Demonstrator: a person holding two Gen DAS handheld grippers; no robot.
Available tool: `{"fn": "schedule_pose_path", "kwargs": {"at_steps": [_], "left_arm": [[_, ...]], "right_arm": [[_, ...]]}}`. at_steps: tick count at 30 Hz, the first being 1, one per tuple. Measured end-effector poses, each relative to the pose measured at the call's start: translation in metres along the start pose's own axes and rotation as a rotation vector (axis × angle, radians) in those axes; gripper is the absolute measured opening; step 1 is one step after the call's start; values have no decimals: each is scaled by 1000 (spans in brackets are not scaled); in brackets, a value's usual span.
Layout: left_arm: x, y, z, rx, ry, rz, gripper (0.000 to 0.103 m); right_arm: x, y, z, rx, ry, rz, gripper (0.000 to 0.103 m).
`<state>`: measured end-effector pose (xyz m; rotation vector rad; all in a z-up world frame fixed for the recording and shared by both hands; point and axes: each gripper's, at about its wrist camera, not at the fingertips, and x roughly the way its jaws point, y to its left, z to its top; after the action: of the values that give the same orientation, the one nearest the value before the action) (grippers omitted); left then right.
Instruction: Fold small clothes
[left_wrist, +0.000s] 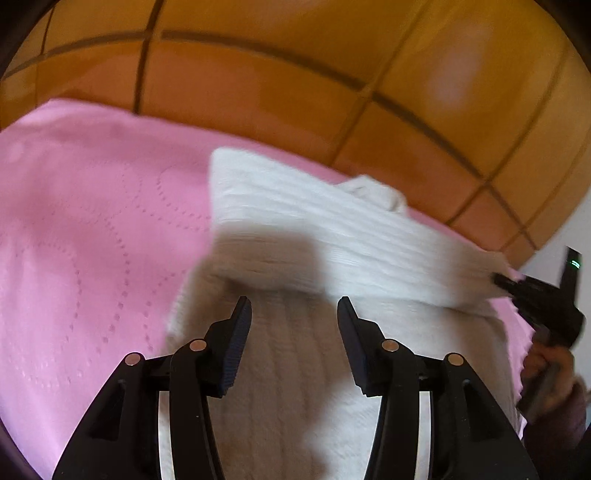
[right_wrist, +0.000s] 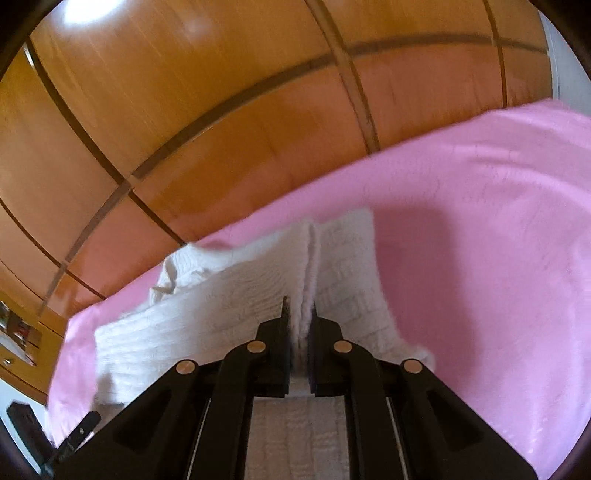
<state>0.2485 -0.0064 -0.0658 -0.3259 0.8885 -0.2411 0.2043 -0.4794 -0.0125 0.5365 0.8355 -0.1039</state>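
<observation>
- Two grippers work one white knitted garment (left_wrist: 295, 240) spread on a pink blanket (left_wrist: 81, 229), with a wooden panelled wall (left_wrist: 258, 85) behind.
- Furthest left, the blanket lies bare; the garment begins just right of it and runs on to the right-hand edge of the left wrist view.
- The left gripper (left_wrist: 294, 308) hangs over the near part of the knit with its jaws apart and nothing between the pads; the cloth lies below and ahead of them.
- A folded-over band of the garment crosses just beyond those tips, its long axis running left to right, slanting down towards the right.
- At the far right end of that band the right gripper (right_wrist: 298, 314) is clamped on a pinched ridge of the knit, which stands up between its closed pads.
- My reading: the right hand holds the fold's end, and the free left gripper is nearer the loose left end, so that end looks the likely next grasp.
</observation>
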Motion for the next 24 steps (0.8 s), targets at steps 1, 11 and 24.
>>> {"fn": "schedule_pose_path", "kwargs": {"at_steps": [1,11,24], "left_arm": [[0,3,2,-15,5,-5,47],[-2,64,44,-212,-13,-44,47],[89,89,101,-465,127,-213,40]], "right_arm": [[5,0,0,-28,9,-36,6],[-21,5,-9,-100,-86,-58,63],[26,50,-40,-277,32,-57,67]]}}
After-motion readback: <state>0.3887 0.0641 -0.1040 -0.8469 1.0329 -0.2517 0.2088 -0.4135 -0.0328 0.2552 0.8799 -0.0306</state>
